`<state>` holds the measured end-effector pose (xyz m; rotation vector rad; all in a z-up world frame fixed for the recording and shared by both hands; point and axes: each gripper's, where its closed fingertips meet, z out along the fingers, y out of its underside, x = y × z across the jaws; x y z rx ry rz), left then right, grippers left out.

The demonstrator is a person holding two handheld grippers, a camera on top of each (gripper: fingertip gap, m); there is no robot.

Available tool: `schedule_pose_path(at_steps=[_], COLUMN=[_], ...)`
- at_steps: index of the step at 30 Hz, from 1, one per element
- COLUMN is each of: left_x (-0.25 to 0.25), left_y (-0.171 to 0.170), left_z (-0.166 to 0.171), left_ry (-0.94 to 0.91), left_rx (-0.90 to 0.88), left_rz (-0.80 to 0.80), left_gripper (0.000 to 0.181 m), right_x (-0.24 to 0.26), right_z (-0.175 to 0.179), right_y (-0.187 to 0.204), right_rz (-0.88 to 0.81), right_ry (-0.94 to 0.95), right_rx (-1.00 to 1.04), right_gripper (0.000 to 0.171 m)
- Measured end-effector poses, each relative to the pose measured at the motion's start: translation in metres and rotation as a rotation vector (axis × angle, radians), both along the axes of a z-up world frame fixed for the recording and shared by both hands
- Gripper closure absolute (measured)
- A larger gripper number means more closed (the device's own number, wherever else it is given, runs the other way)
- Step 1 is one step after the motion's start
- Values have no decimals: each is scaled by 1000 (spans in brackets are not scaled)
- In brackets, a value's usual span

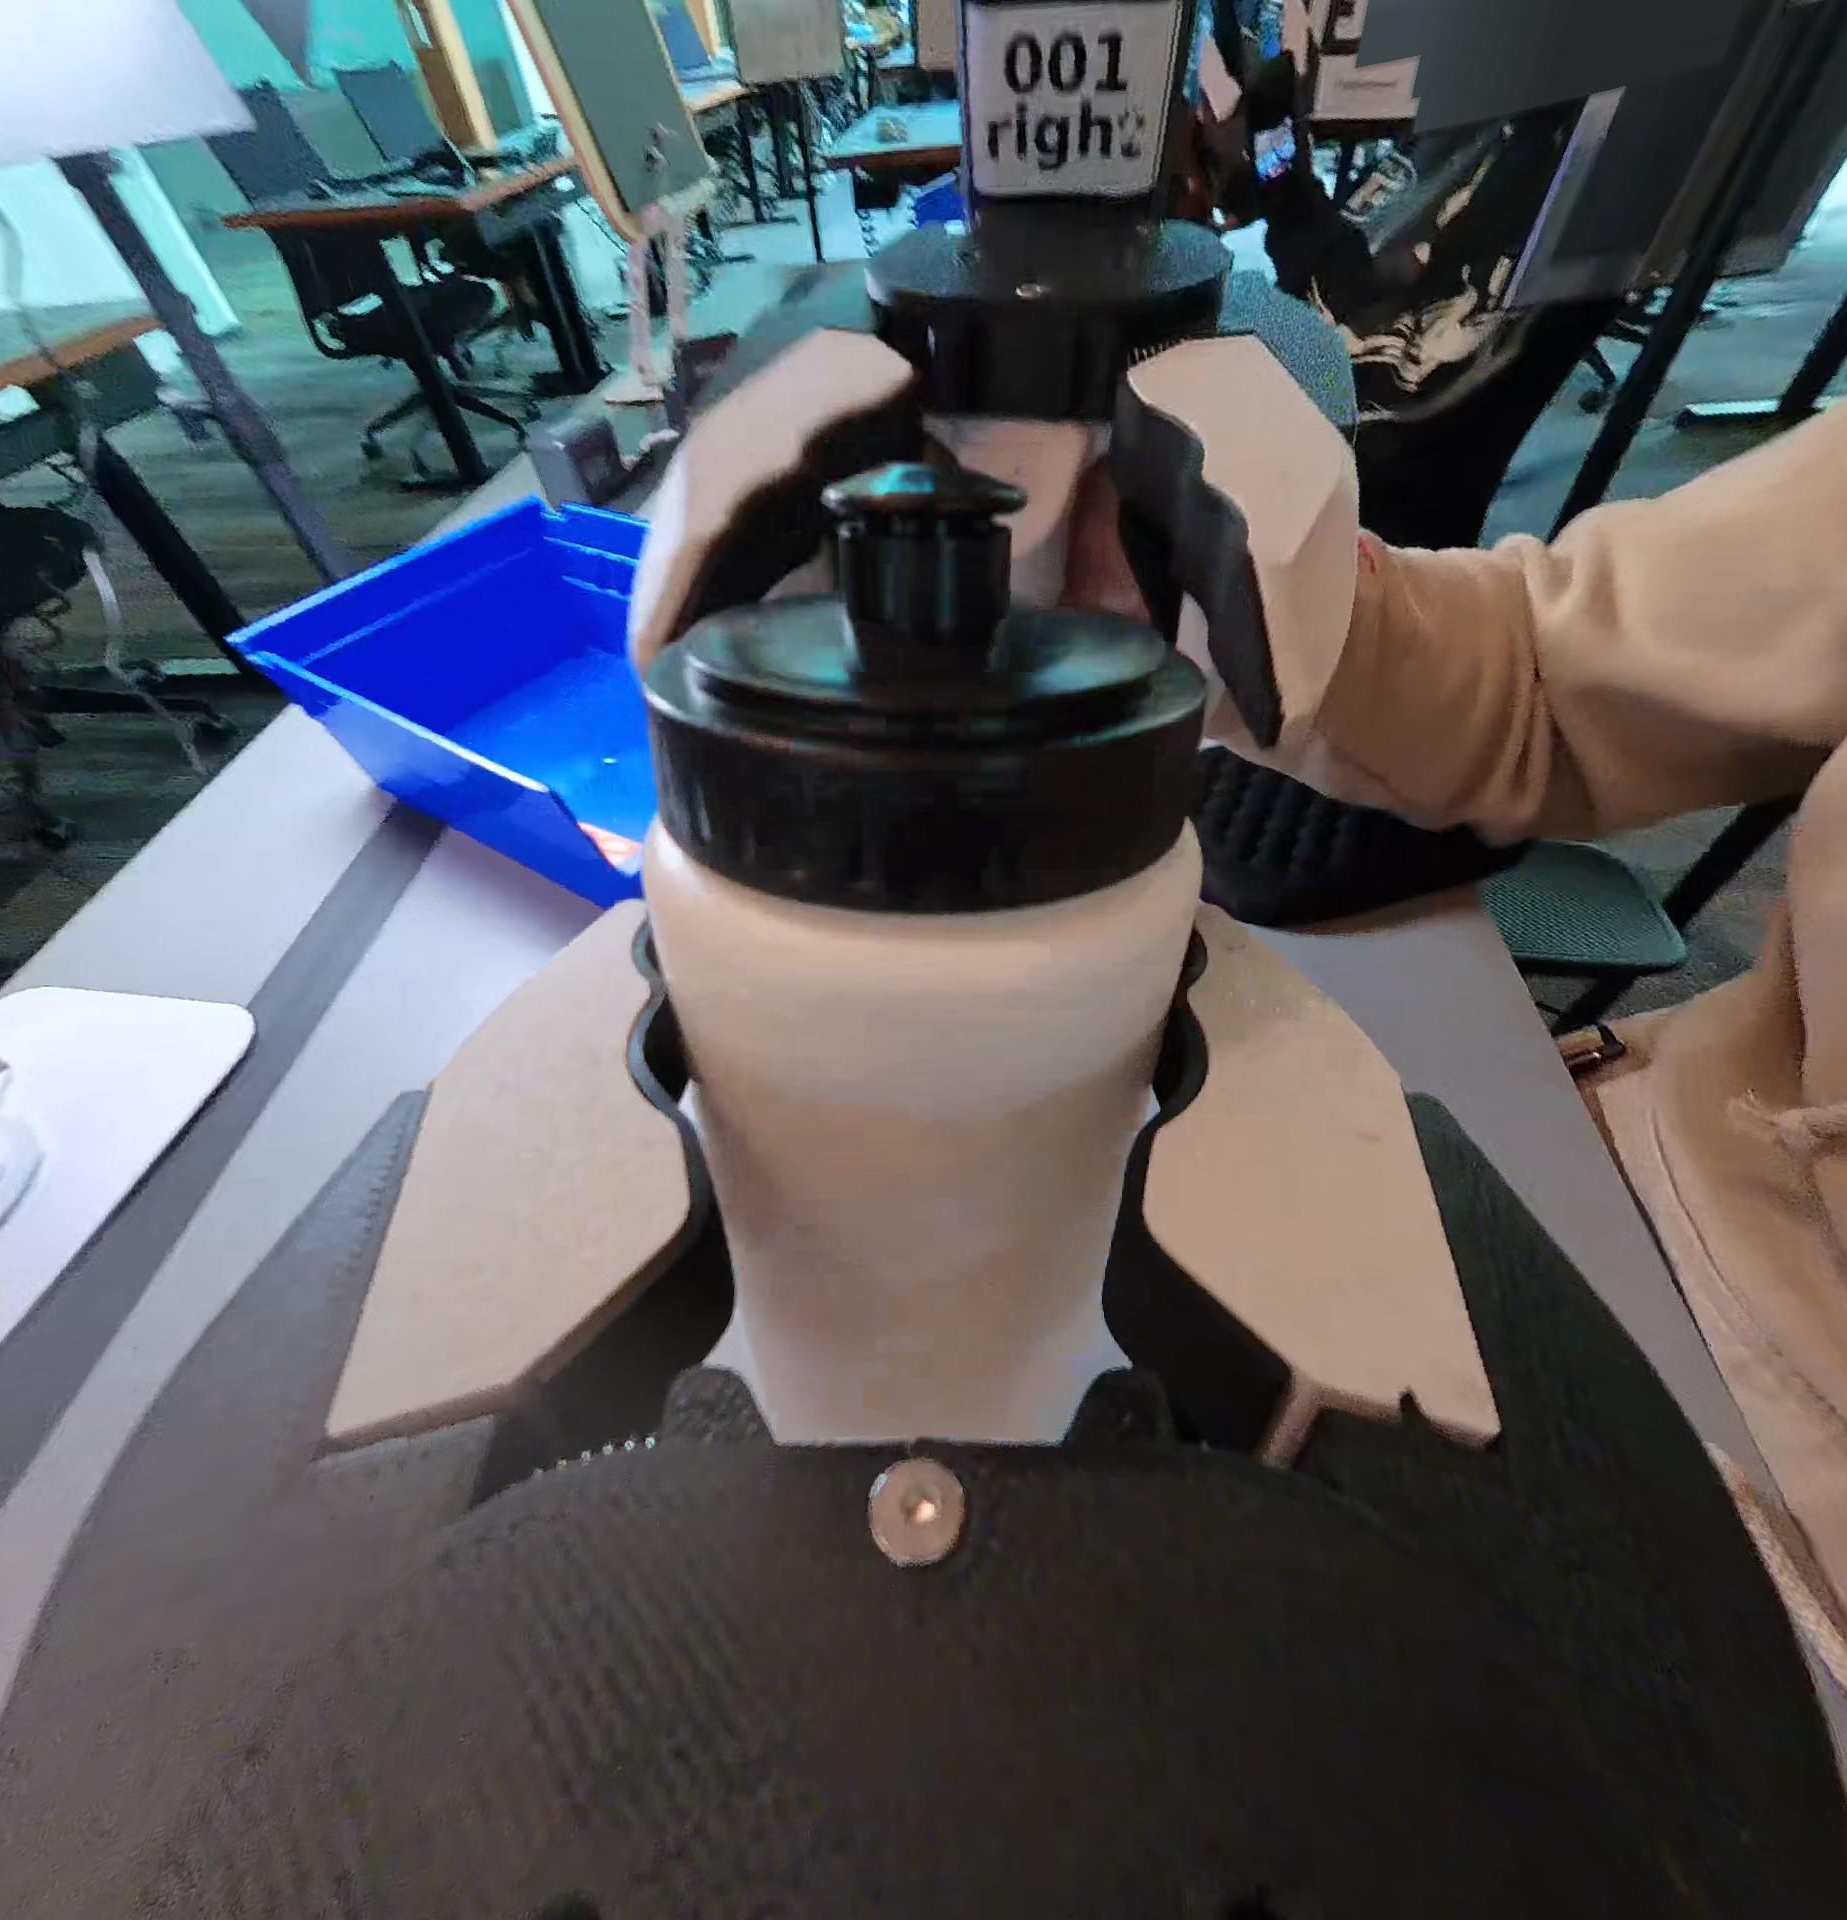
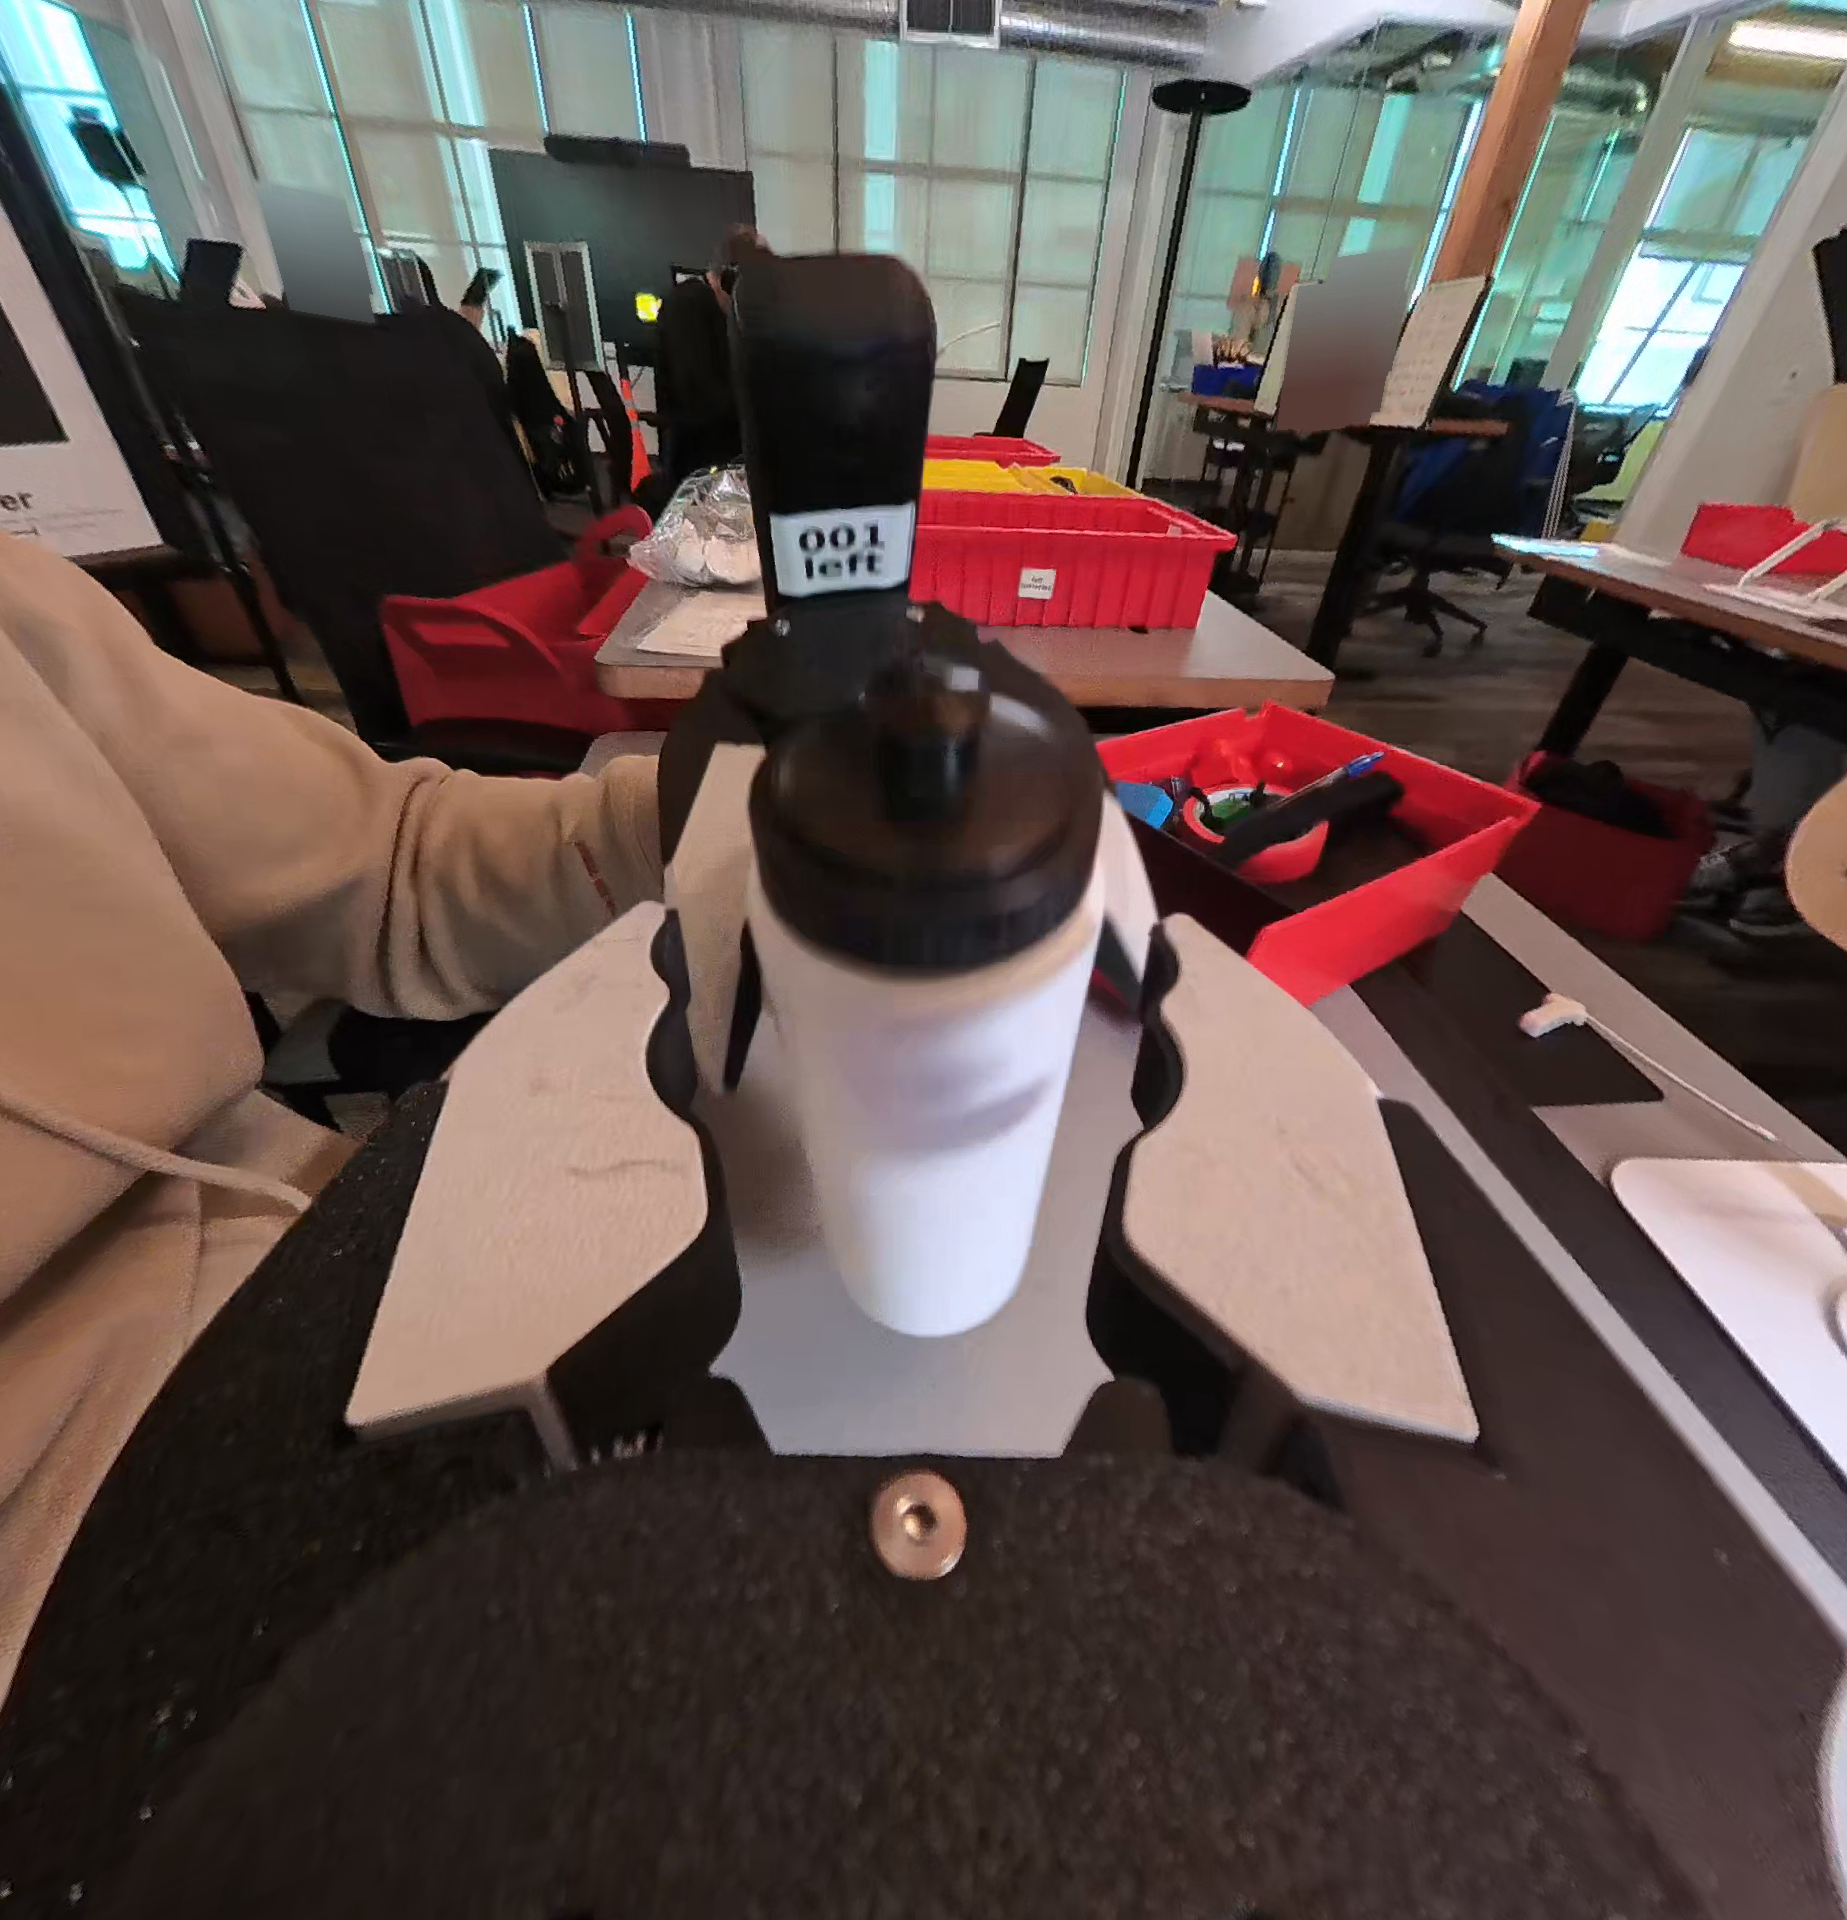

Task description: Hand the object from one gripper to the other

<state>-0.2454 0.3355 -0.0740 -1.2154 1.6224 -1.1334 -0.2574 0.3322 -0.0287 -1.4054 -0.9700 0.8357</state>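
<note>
Nearest in the left wrist view, the left gripper (image 1: 919, 1039) pinches the white bottle (image 1: 924, 1195) across its body. Its dark pads (image 1: 657, 1039) press against both sides at 9 and 3 o'clock. The grip sits low on the body, seemingly to leave the shoulder and the black cap (image 1: 924, 790) free for the other tool.

In the right wrist view, the right gripper (image 2: 914, 1029) straddles the same bottle with its jaws spread. A gap shows on each side, and a finger of the left gripper is visible through the 9 o'clock gap. I judge the handover half made: the receiver is in place but has not closed, so the giver should hold until it does.

The bottle is held in the air over the grey table (image 1: 275, 883); I see no brand on it. Farther out, a blue bin (image 1: 483, 665) lies at 10 o'clock in the left view. A red bin (image 2: 1366, 862) of small tools lies at 2 o'clock in the right view. A beige sleeve (image 1: 1573, 675) reaches in behind the right gripper.

Each gripper carries a white label with black characters (image 1: 1064, 99) (image 2: 841, 551), which I leave unquoted.
</note>
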Motion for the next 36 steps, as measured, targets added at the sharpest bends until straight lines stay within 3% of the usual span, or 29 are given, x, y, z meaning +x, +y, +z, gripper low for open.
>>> schedule_pose_path(at_steps=[5,11,17,22,29,32,36], left_x=[12,9,-3,-4,29,27,14], left_y=[-14,-11,4,8,-19,-8,22], left_z=[-19,-11,-1,2,-7,-9,-1], left_ry=[59,17,-11,-68,-97,-98,-76], left_rx=[51,84,121,28,97,254,449], left_rz=[-26,-4,38,20,17,92,223], left_gripper=[91,95,91,91,92,95,95], right_x=[-19,-16,20,67,-1,-12,12], right_z=[-15,-12,45,95,44,33,29], right_y=[-1,-1,-15,-34,-21,-16,-6], right_rz=[-21,-49,-104,-149,-68,-73,-150], right_ry=[-96,-136,30,226,61,25,-74], right_rx=[56,100,212,295,234,235,192], right_gripper=[93,94,94,94,94,94,95])
